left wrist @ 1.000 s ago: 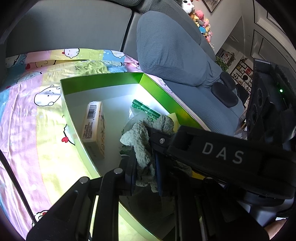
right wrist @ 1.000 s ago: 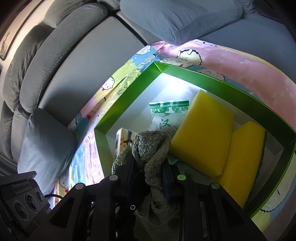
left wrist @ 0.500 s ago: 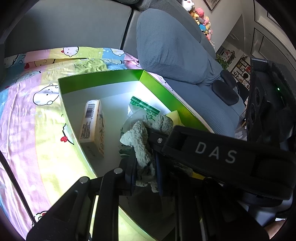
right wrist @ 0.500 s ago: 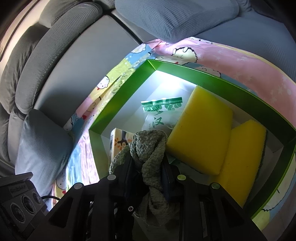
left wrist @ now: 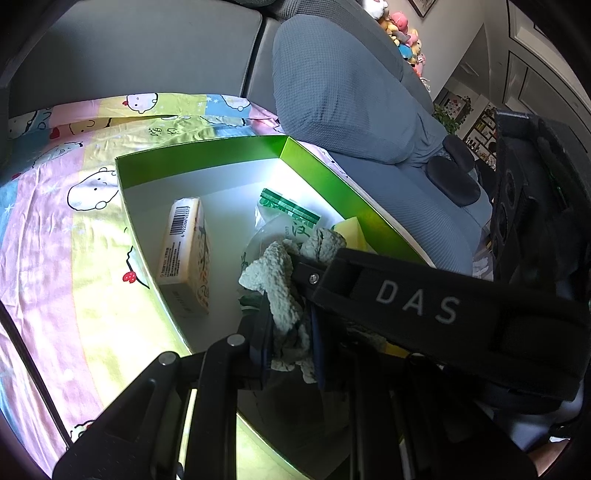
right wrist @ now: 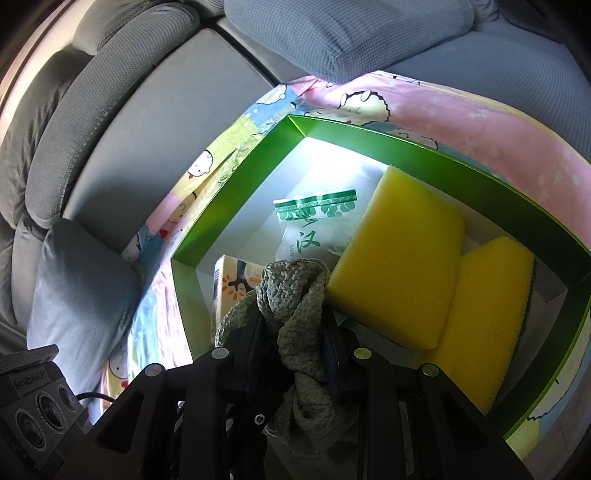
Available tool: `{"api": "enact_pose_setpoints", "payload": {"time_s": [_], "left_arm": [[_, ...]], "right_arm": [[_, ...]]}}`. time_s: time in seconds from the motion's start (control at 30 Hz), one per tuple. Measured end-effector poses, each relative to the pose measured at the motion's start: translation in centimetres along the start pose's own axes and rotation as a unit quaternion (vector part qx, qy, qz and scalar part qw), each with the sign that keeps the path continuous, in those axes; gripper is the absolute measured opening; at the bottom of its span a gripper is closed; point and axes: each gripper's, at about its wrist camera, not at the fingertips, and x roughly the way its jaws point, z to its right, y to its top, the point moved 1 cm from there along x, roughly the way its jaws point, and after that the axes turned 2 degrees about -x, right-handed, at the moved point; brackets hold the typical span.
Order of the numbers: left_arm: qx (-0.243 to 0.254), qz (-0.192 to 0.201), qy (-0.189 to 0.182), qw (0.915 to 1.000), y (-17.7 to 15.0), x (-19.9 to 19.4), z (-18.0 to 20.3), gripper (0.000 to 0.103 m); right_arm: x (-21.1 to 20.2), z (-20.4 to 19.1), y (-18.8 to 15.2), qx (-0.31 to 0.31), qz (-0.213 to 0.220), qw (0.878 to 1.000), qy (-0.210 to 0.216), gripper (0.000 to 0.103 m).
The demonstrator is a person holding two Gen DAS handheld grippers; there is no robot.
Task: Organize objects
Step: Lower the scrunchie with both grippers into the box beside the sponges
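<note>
A green-walled box (left wrist: 199, 158) with a white floor lies on a cartoon-print sheet. In it are a cream carton (left wrist: 184, 251), a green-and-white packet (left wrist: 291, 218) and two yellow sponges (right wrist: 402, 262). Both grippers are shut on one grey-green knitted cloth (left wrist: 280, 291), held bunched over the box's near end. My left gripper (left wrist: 290, 332) pinches its lower part. My right gripper (right wrist: 295, 332) pinches the cloth (right wrist: 295, 295) from the other side, and its arm marked DAS (left wrist: 417, 299) crosses the left wrist view.
The box (right wrist: 236, 218) sits on a grey sofa seat with grey cushions (left wrist: 340, 81) behind and beside it. The sheet (left wrist: 66, 258) spreads to the left of the box. Plush toys (left wrist: 402, 29) and shelves stand far back.
Both grippers, still shut on the cloth, have drawn back slightly from the box; the box contents now sit a little farther from the cameras.
</note>
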Motion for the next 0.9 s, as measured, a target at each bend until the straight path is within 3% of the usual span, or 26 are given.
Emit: {"api": "enact_pose_setpoints", "payload": {"time_s": [0.9], "left_arm": [[0.009, -0.001, 0.011, 0.9999, -0.10, 0.24, 0.54, 0.022]], "right_arm": [[0.36, 0.73, 0.08, 0.007, -0.002, 1.000, -0.002, 0.029]]}}
